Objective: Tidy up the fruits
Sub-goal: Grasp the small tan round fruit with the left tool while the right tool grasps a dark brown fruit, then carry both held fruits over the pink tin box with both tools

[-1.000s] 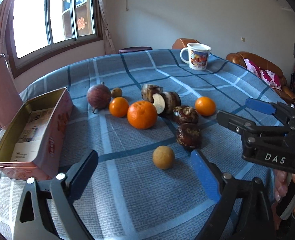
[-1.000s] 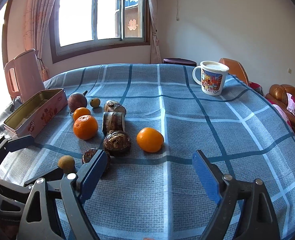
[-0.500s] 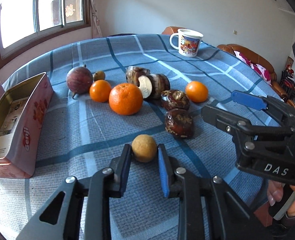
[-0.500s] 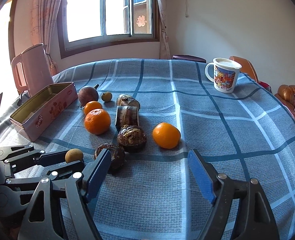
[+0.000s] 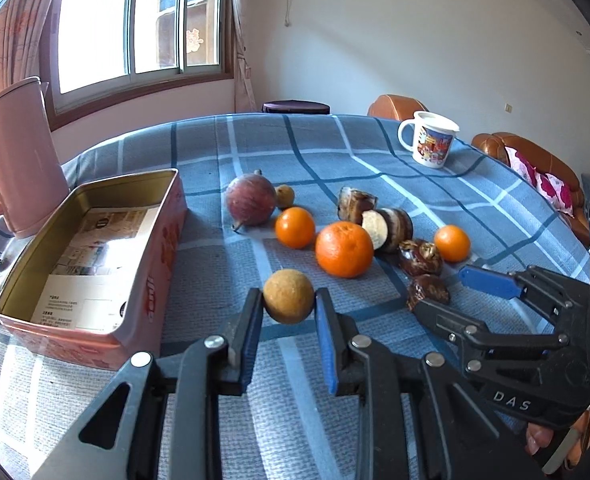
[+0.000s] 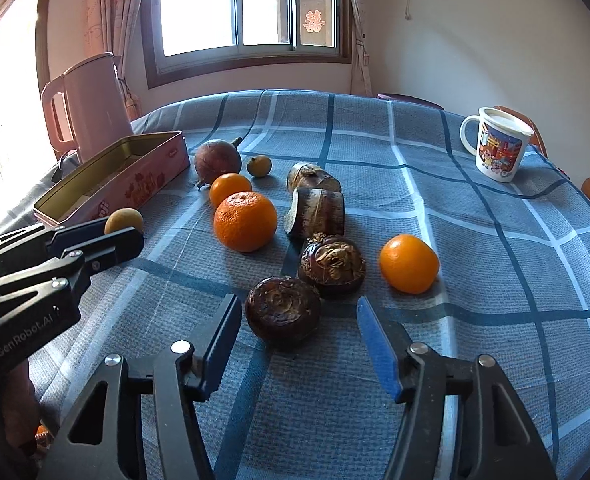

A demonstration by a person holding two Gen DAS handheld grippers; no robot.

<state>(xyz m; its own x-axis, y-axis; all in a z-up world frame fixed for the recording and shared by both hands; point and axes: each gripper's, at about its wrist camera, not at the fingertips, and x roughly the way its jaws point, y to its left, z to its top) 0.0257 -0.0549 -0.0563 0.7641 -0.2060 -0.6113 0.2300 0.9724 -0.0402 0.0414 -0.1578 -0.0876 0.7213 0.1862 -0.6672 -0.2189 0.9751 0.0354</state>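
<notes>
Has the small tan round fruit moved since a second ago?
Yes. The small tan round fruit, clamped in the left gripper, has gone from beside the dark water chestnut leftward to the pink tin box.

The bench (image 6: 475,240) has a blue checked cloth. On it lie oranges (image 6: 245,221), dark water chestnuts (image 6: 283,311), a purple fruit (image 6: 217,157), an open tin (image 5: 95,256), a mug (image 6: 497,143) and a pink kettle (image 6: 89,118).

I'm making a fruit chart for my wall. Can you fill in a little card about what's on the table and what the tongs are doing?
Left tongs: shut on the small tan fruit
Right tongs: open, near a dark brown fruit
Oranges: three, the biggest orange in the middle
Pink tin: open, only paper inside
Purple fruit: beside the tin
Mug: far side of the table
</notes>
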